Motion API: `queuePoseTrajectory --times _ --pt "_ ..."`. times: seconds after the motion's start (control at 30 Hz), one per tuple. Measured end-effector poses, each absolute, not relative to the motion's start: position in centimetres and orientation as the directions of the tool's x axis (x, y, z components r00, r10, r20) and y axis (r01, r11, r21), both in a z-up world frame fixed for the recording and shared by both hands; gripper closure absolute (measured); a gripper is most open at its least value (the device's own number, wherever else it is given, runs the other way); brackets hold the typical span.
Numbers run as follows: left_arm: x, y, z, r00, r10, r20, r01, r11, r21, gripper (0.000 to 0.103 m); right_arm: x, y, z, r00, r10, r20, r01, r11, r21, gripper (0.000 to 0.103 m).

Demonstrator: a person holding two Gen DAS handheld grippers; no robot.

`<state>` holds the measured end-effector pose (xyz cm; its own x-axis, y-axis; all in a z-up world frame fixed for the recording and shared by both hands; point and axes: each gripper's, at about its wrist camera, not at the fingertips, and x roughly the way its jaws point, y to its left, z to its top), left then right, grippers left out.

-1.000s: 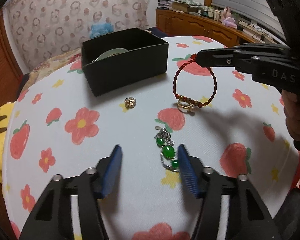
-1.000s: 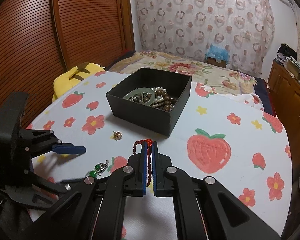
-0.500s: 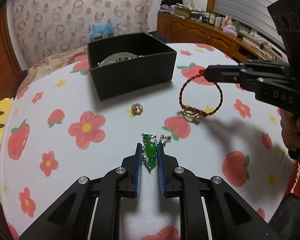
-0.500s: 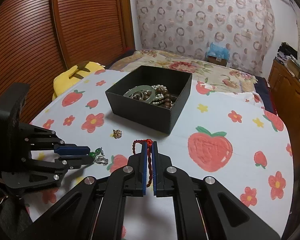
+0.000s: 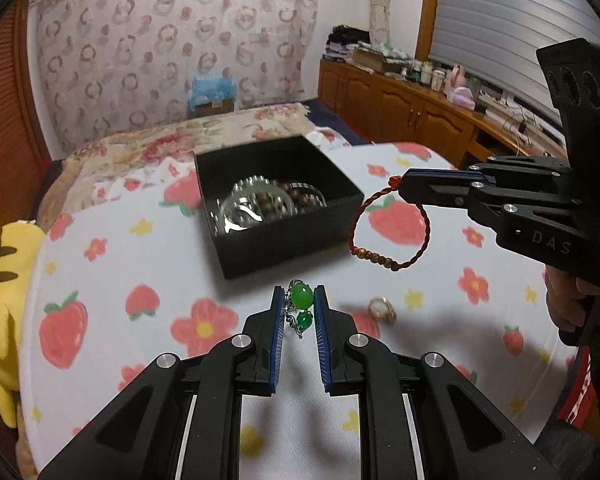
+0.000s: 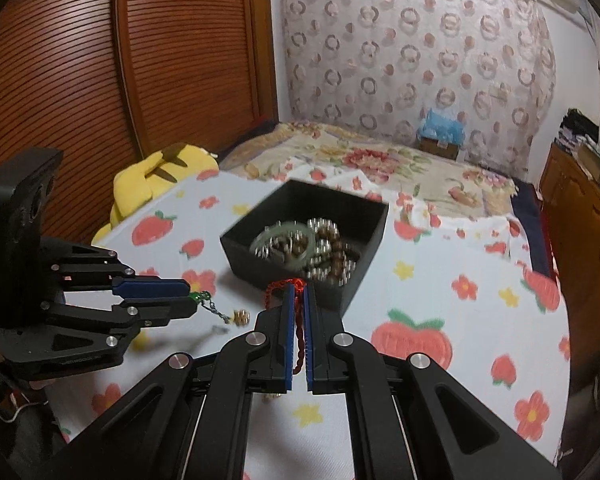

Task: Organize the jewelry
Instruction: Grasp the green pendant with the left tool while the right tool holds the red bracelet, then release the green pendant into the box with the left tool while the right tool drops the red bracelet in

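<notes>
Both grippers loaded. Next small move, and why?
Probably carry both pieces over the black box and release. The left gripper pinches the green pendant, the right gripper holds the red cord bracelet, both clear of the tablecloth; the box already holds jewelry.

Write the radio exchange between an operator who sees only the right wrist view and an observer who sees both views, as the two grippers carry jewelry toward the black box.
Operator: My own fingers hide most of the red bracelet. How does it hang?
Observer: In the left wrist view the red bracelet dangles from the right gripper as an open loop. Its gold beads are at the bottom, and it seems lifted off the tablecloth.
Operator: I see only a speck of green at the left gripper. What is it?
Observer: The left gripper is shut on a pendant with two green stones in a silver setting, one above the other.
</notes>
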<state>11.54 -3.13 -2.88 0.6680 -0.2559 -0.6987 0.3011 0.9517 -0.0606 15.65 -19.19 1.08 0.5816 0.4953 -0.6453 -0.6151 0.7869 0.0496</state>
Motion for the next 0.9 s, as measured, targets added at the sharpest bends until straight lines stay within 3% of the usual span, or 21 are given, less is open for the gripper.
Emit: queuePoseTrajectory --times 0.43,0.9 --pt "14.6 -2.1 -0.3 0.713 -0.251 -0.655 0.279 0.958 -0.063 0.09 19.7 -17.8 4.3 0.611 0.517 -0.6 -0.625 0.78 0.036 0.098" --pt "18.0 -0.9 2.3 0.745 -0.26 -0.615 0.269 0.96 -0.08 0.09 23.9 -16.0 2.3 0.577 0.51 -0.638 -0.621 0.781 0.063 0.097"
